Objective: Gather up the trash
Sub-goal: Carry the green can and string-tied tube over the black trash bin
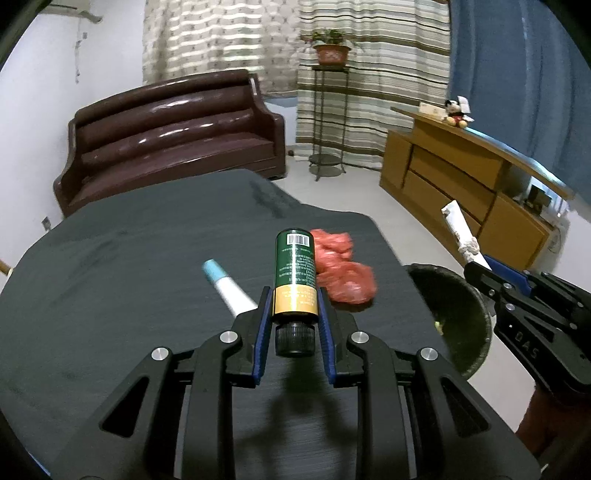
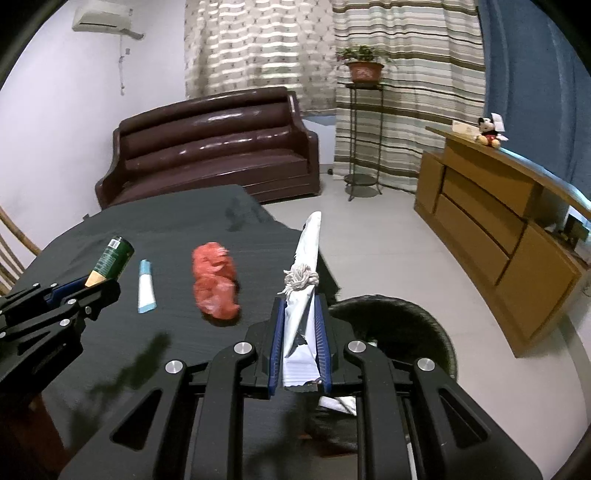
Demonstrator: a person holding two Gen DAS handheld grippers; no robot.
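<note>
The dark table (image 2: 166, 221) carried a red bag (image 2: 216, 284) and a small tube (image 2: 145, 286). The black bin (image 2: 406, 325) stood just beside its edge. Left gripper (image 1: 294, 295) jaws were clamped on a green bottle (image 1: 295, 266); right gripper (image 2: 300, 325) jaws were clamped on a tied paper roll (image 2: 304, 280). Step in hand: carrying. Next: release both over the bin

— What stands against the far wall?

— A dark brown glossy leather sofa (image 2: 210, 147), in front of beige and brown striped curtains (image 2: 406, 74). To its right a thin black metal plant stand (image 2: 364, 140) carries a terracotta pot with a green plant (image 2: 365, 68).

— And on the right?

— A light brown wooden cabinet with drawers (image 2: 491, 221); a small mouse plush toy in red shorts (image 2: 487, 133) sits on top. A white wall air conditioner (image 2: 105, 20) hangs upper left.
</note>
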